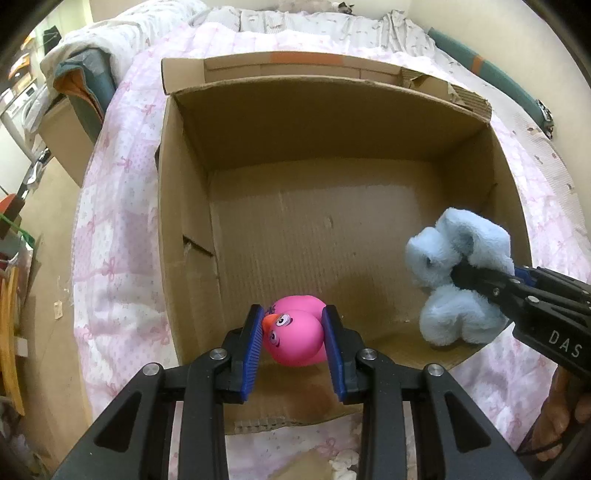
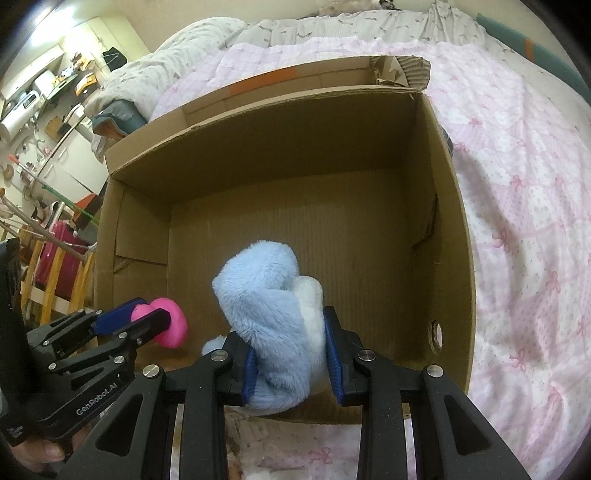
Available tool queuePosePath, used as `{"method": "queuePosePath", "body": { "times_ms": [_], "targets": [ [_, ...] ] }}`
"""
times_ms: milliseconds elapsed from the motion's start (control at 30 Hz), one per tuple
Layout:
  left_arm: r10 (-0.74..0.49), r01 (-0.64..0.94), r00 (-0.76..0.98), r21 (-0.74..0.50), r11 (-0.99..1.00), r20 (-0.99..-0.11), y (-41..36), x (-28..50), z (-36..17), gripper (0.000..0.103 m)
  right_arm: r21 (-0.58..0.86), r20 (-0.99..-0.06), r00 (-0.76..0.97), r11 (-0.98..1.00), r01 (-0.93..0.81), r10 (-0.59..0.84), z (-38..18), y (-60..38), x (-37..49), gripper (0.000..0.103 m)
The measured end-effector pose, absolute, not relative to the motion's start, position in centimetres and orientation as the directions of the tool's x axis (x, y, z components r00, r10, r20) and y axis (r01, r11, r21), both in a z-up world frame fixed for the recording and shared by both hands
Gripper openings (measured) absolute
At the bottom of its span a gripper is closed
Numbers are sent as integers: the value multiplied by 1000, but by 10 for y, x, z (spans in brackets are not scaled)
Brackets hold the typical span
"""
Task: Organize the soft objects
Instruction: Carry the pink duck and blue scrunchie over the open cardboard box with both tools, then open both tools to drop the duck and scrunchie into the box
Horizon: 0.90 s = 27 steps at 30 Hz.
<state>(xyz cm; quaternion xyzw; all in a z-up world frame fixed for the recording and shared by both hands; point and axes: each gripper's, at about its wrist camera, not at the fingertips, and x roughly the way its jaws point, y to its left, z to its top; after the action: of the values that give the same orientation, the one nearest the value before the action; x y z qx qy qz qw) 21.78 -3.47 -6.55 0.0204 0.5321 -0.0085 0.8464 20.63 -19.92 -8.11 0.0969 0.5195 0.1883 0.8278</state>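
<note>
An open cardboard box point(image 1: 184, 192) point(image 2: 454, 229) stands on a pink quilted bed; its floor is bare. My left gripper point(image 1: 293, 341) is shut on a pink rubber duck point(image 1: 295, 334) and holds it over the box's near edge; in the right wrist view that same gripper point(image 2: 146, 317) grips the duck point(image 2: 171, 325) at the lower left. My right gripper point(image 2: 290, 363) is shut on a fluffy light-blue plush toy point(image 2: 269, 306), above the near side of the box. The left wrist view has the plush point(image 1: 458, 280) at the right, pinched by the right gripper point(image 1: 460, 271).
The pink quilt point(image 2: 524, 221) surrounds the box, with rumpled white bedding point(image 1: 314, 22) behind it. Off the bed's left side are a cluttered floor, a smaller cardboard box point(image 1: 66, 136) and a pink suitcase point(image 2: 55, 254). A person's hand point(image 1: 565, 413) holds the right tool.
</note>
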Motion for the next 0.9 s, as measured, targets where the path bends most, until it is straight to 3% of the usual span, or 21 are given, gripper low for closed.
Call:
{"method": "queuePosePath", "body": {
  "times_ms": [100, 200, 667, 900],
  "targets": [
    [6, 36, 442, 25, 999, -897, -35, 217, -62, 33, 351, -829, 382, 911, -215, 410, -84, -198, 206, 33],
    [3, 28, 452, 18, 999, -892, -34, 217, -60, 54, 354, -831, 376, 911, -214, 411, -85, -197, 207, 33],
    [1, 27, 448, 15, 1000, -894, -35, 217, -59, 57, 375, -814, 398, 906, -195, 422, -84, -205, 206, 35],
    [0, 20, 464, 11, 1000, -886, -32, 214, -54, 57, 376, -780, 456, 903, -208, 429, -70, -210, 201, 73]
  ]
}}
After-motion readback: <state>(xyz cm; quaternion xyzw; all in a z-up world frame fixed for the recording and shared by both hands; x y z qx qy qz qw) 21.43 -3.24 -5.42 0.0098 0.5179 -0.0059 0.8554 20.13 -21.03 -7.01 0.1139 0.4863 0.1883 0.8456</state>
